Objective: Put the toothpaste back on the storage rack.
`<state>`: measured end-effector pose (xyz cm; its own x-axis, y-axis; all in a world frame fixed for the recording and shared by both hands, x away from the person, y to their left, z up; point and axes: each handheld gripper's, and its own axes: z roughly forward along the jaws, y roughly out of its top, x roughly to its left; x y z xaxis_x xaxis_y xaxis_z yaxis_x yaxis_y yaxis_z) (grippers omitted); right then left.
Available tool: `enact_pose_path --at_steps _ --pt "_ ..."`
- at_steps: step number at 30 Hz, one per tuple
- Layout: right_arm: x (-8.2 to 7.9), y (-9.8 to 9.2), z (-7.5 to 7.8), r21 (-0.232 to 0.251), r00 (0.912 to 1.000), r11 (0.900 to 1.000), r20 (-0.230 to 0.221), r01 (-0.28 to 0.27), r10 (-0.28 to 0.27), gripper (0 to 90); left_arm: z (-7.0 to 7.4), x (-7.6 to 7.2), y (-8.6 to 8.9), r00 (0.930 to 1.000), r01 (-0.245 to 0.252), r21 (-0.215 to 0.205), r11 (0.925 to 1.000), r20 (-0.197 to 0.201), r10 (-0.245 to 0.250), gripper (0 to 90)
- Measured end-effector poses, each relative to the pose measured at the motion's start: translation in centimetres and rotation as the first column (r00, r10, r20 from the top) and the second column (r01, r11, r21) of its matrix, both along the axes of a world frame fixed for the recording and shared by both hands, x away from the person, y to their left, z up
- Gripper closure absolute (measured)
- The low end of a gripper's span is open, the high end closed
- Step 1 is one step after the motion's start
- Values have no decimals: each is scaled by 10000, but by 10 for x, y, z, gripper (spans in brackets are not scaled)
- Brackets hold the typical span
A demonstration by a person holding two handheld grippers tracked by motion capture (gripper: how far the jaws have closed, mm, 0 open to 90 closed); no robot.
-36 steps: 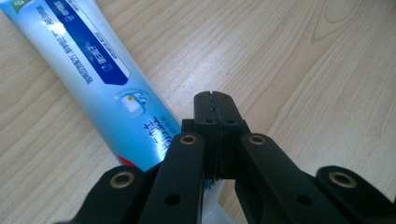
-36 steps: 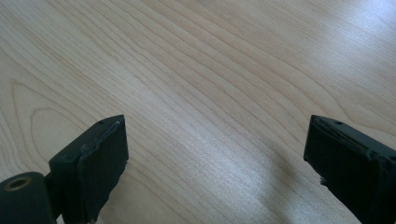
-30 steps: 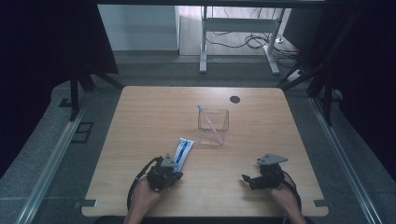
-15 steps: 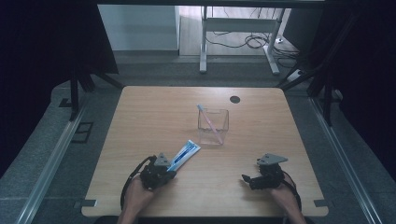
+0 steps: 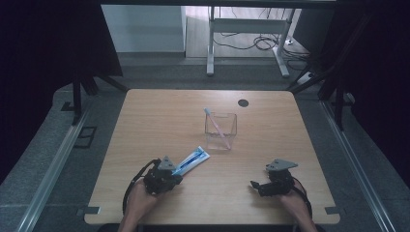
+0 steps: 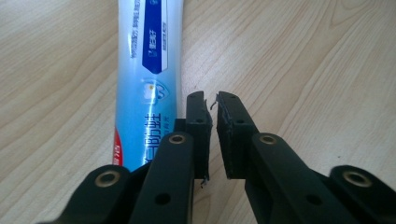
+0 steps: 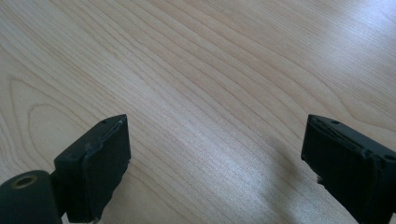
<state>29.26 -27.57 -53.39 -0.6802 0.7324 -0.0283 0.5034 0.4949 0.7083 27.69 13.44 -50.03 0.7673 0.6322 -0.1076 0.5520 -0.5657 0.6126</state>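
A blue and white toothpaste tube (image 5: 192,160) lies flat on the wooden table (image 5: 159,116), slanting up to the right. My left gripper (image 5: 175,174) is at the tube's near end. In the left gripper view the tube (image 6: 147,70) lies just left of the jaws, outside them. The left gripper (image 6: 211,100) has just been opening, and only a narrow gap with nothing in it shows between the jaws. My right gripper (image 5: 256,186) rests low at the front right. It (image 7: 215,154) stands wide open over bare wood.
A clear square cup (image 5: 221,140) stands mid-table with a pink and blue toothbrush (image 5: 216,126) leaning in it. A black round hole (image 5: 243,103) sits near the far edge. The table's front edge lies right behind both hands.
The tube's far end has swung to the right and the tube now lies lower on the table. The right gripper has not moved.
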Motion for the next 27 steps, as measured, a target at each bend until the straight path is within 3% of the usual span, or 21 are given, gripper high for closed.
enact_pose_path --at_steps 9,17,27 --pt "0 -2 0 15 10000 10000 25 83 -84 87 14 9 10 9999 -129 308 9994 47 128 730" --pt "0 -1 0 -15 10000 10000 -10 52 -52 87 20 24 8 9988 -110 712 9974 -477 144 664" --pt "0 0 -1 -21 10000 10000 -31 30 -30 88 19 46 -3 9947 37 1615 9869 -1024 130 571"
